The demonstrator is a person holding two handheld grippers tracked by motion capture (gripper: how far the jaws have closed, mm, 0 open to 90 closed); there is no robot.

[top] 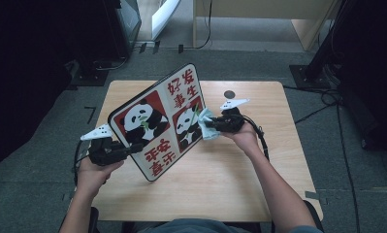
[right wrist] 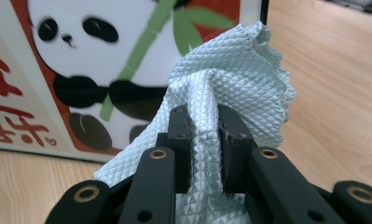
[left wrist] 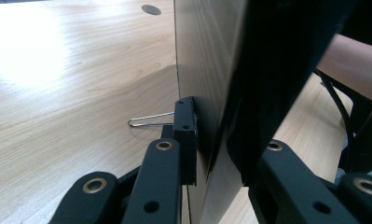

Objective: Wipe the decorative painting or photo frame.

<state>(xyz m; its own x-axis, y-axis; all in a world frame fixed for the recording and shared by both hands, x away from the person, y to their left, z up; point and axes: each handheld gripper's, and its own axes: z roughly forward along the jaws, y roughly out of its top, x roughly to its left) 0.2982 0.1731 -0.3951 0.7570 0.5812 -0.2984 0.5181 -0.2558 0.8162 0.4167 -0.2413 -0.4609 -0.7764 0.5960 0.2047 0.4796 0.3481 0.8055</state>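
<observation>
A wooden table [top: 215, 189] stands on grey carpet [top: 336, 145].

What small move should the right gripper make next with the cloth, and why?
Probably press the cloth flat onto the board and drag it across the panda picture. The right gripper is shut on the cloth at the board's right edge, with the bunched cloth just in front of the panda picture. The left gripper clamps the board's other edge and props it tilted on the table, so it looks braced for wiping.
</observation>
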